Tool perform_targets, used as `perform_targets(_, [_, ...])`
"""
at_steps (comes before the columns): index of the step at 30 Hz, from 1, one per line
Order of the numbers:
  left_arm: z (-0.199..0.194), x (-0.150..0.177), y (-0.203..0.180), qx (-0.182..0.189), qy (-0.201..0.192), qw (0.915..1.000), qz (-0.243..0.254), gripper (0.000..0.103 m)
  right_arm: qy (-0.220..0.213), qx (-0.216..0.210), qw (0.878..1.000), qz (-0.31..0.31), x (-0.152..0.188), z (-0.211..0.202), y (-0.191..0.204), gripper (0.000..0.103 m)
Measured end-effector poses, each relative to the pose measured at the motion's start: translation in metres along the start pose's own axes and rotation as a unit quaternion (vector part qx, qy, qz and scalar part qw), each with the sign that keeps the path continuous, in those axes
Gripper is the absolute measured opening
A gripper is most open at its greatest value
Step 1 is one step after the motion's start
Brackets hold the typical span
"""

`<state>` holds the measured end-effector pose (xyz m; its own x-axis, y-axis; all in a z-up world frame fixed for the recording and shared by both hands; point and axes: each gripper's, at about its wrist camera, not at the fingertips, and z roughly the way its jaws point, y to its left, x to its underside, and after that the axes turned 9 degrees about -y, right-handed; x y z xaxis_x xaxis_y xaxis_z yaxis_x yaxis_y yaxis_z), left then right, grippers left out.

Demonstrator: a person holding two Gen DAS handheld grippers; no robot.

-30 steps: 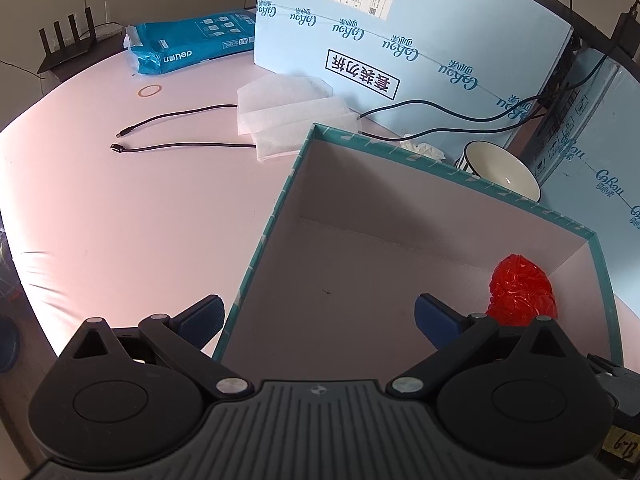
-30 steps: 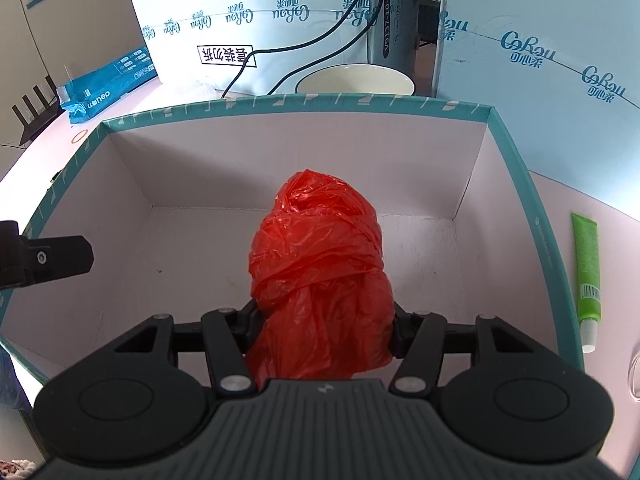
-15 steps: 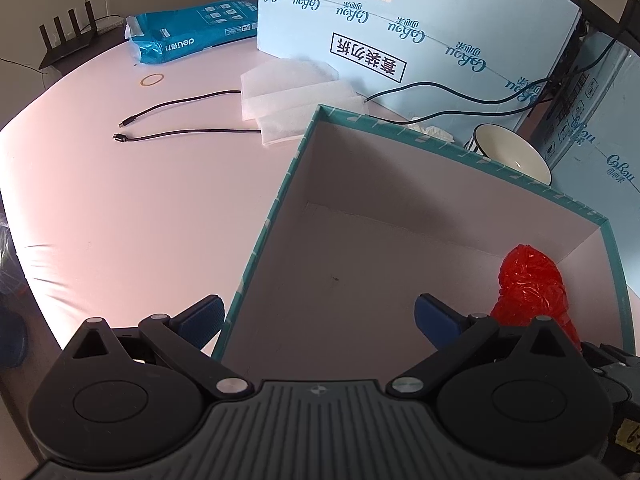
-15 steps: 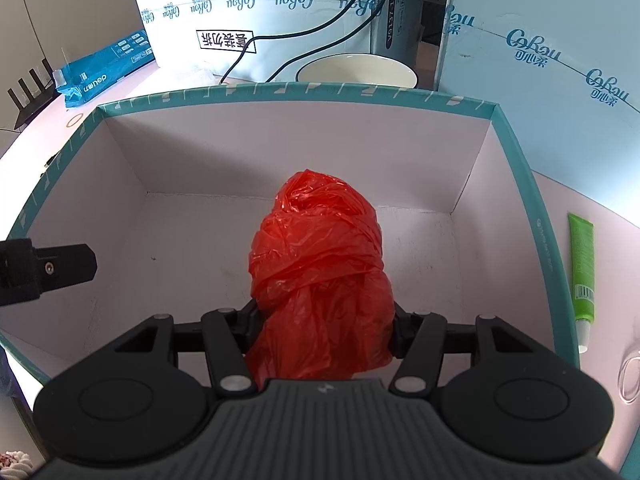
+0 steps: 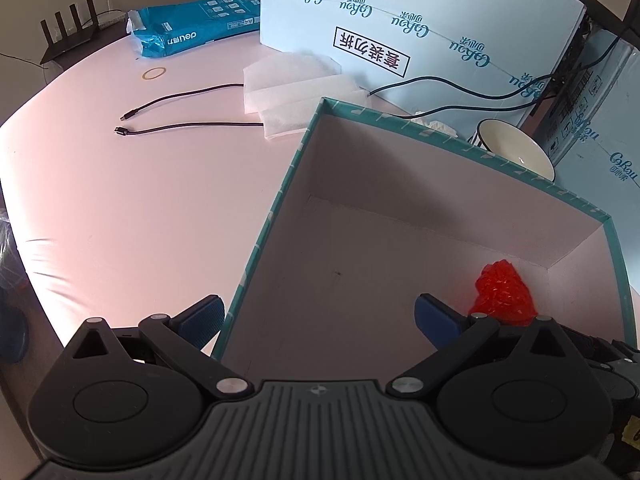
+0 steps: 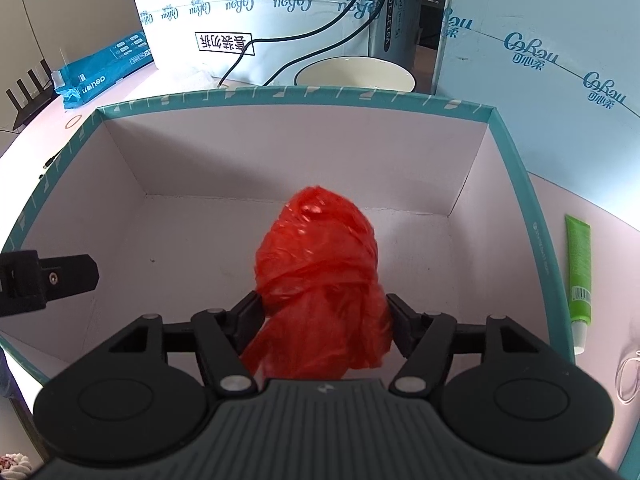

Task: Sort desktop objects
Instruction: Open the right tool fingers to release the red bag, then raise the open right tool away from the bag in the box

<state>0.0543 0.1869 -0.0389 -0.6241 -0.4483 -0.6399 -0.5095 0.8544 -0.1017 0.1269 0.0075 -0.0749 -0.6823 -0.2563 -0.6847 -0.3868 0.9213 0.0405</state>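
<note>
Your left gripper [image 5: 318,314] stands wide open astride the teal box's [image 5: 276,208] near-left wall, while your right gripper [image 6: 324,316], its jaws just opening, has the crumpled red bag [image 6: 320,268] between its fingers [image 6: 250,314] inside that box, pads seemingly off it.

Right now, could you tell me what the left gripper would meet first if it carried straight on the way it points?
Probably the white floor of the teal-rimmed cardboard box; the left gripper straddles its near-left wall, open, though depth is unclear.
</note>
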Motion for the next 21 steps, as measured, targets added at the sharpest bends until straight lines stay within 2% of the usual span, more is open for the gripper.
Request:
perform_targets(2, [0.0, 0.0, 0.0, 0.0, 0.0, 1.0, -0.001, 0.102, -0.004, 0.001, 1.0, -0.001, 0.0, -0.001, 0.0, 0.08])
perform_targets(9, [-0.004, 0.001, 0.002, -0.001, -0.007, 1.0, -0.005, 0.102, -0.024, -0.006, 1.0, 0.018, 0.002, -0.006, -0.004, 0.081])
perform_targets(14, [-0.005, 0.001, 0.002, -0.003, -0.008, 0.9999, -0.006, 0.102, -0.068, -0.017, 0.996, 0.055, 0.007, -0.014, -0.011, 0.083])
perform_targets(21, [-0.011, 0.003, 0.002, -0.002, -0.015, 0.9999, -0.003, 0.102, -0.104, -0.021, 0.991, 0.082, 0.014, -0.022, -0.015, 0.084])
